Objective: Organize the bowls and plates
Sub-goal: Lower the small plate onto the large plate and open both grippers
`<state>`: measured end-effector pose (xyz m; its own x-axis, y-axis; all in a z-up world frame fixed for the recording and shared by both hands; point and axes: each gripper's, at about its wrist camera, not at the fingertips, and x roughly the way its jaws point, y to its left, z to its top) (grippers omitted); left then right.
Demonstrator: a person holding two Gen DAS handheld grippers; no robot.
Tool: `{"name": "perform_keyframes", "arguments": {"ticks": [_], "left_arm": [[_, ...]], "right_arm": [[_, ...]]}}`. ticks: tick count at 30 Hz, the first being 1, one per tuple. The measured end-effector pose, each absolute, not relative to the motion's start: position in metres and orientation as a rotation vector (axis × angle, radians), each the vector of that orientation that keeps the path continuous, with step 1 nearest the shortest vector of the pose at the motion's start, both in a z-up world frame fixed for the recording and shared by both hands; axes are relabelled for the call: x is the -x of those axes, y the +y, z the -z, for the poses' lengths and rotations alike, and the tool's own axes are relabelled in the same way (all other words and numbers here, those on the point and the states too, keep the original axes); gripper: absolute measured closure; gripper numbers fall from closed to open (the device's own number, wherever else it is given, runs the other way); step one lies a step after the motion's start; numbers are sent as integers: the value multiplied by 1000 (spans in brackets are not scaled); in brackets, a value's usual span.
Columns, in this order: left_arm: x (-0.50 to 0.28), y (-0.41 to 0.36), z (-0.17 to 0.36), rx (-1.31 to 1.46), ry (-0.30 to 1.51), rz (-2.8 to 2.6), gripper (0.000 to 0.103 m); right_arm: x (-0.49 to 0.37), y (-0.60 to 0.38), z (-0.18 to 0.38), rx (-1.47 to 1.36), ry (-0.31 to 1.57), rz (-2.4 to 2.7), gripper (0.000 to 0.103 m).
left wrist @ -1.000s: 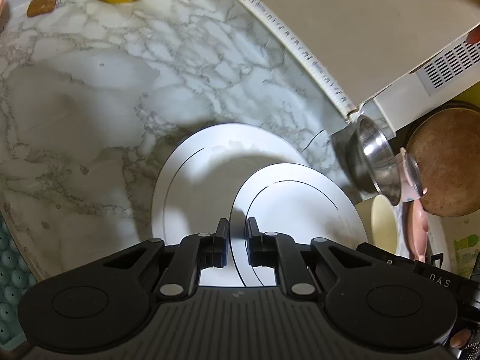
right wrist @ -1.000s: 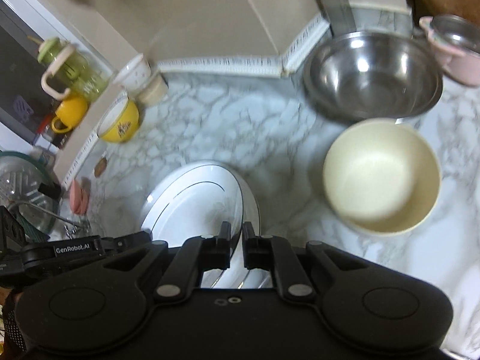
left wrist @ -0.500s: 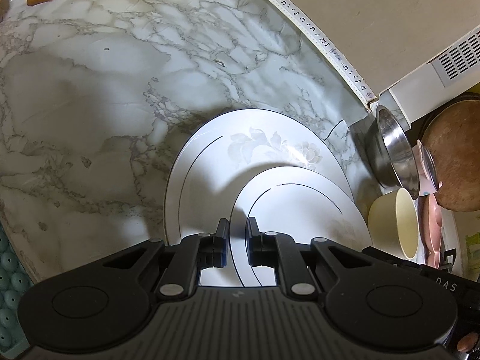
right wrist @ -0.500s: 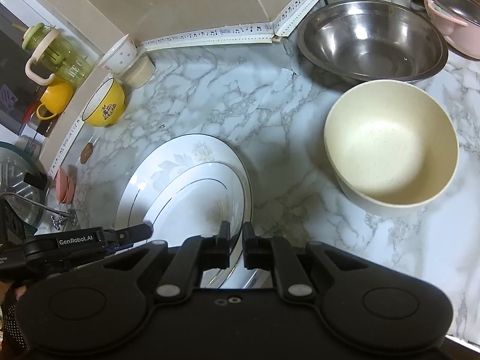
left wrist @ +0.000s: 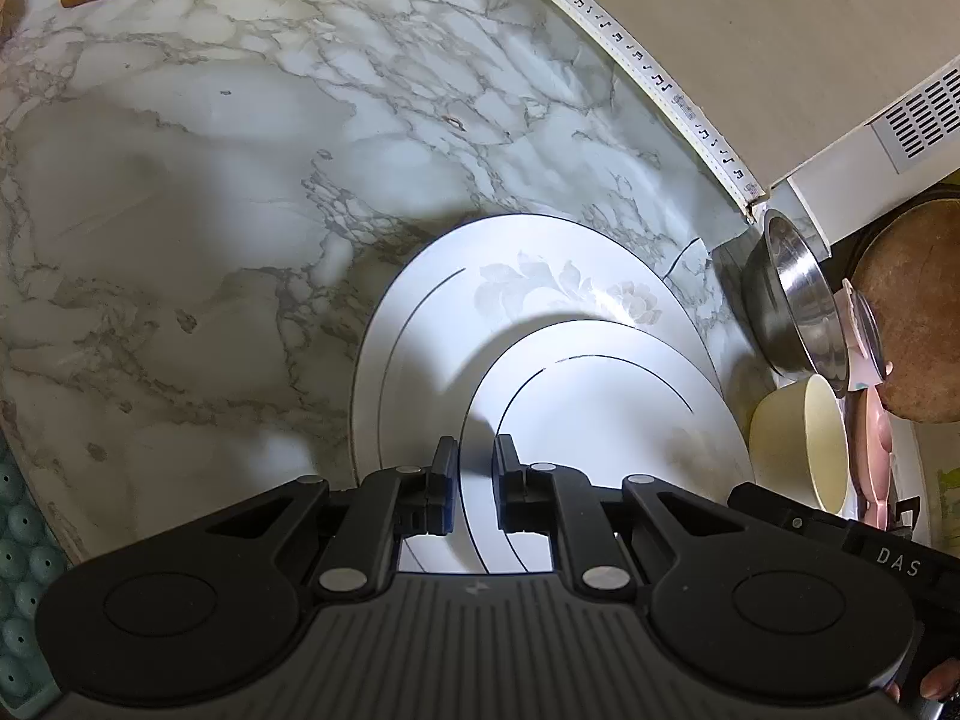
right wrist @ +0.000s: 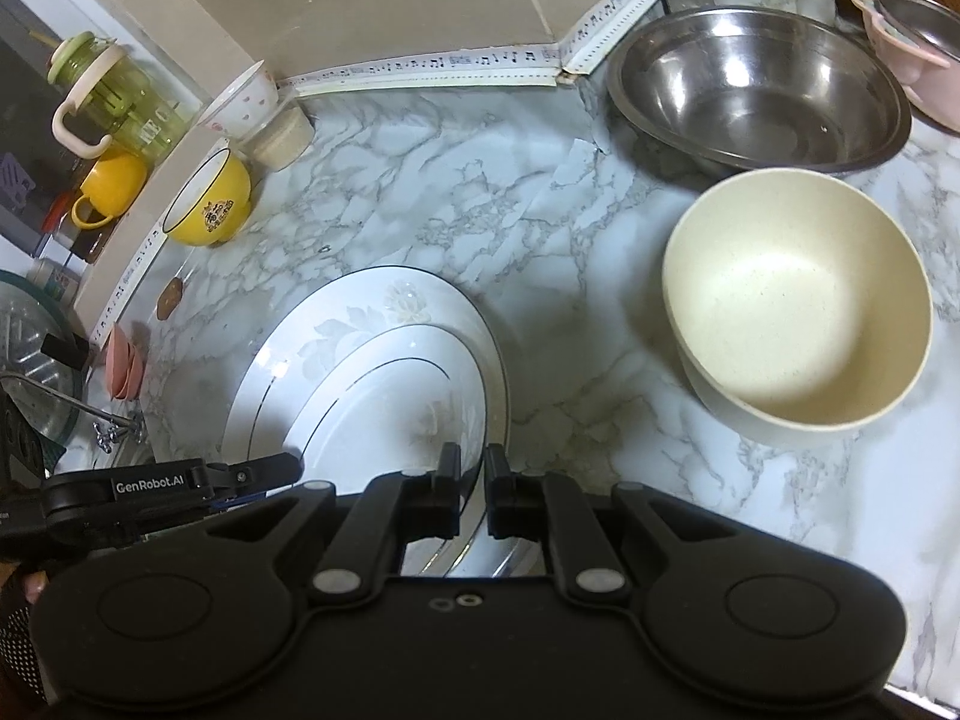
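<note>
A small white plate [left wrist: 600,450] with a thin dark ring sits over the near part of a larger floral plate [left wrist: 420,330] on the marble counter. My left gripper [left wrist: 474,456] is shut on the small plate's left rim. From the other side, my right gripper [right wrist: 472,468] is shut on the right rim of the small plate [right wrist: 384,420], above the large plate [right wrist: 360,312]. A shadow lies under the small plate; whether the two plates touch I cannot tell. A cream bowl [right wrist: 798,312] and a steel bowl [right wrist: 762,90] stand to the right.
A yellow bowl [right wrist: 210,204], a dotted white bowl [right wrist: 243,102] on a beige cup, a green jug [right wrist: 114,96] and a yellow mug [right wrist: 108,186] line the back left. A pink pot [right wrist: 906,42] stands far right. A tap and sink [right wrist: 36,360] lie left.
Both grippers keep hold of the small plate. The views have drifted slightly: the wall and steel bowl sit higher in the right wrist view, and the large plate's flower pattern now shows.
</note>
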<state>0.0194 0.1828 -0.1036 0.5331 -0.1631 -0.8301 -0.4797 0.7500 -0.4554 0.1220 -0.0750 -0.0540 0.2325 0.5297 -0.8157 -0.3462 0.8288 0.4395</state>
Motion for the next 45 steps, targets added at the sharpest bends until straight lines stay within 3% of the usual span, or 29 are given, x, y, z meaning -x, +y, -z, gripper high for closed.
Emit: {"name": "perform_keyframes", "arguments": {"ticks": [23,45], "left_arm": [[-11,187,96,621,966,-253,92],[-11,189,92,603,954,-245,92]], "right_arm": [[-139,-55,77,-184,1223,-625,95],[-149,-43,62,-42,1291,-639,94]]}}
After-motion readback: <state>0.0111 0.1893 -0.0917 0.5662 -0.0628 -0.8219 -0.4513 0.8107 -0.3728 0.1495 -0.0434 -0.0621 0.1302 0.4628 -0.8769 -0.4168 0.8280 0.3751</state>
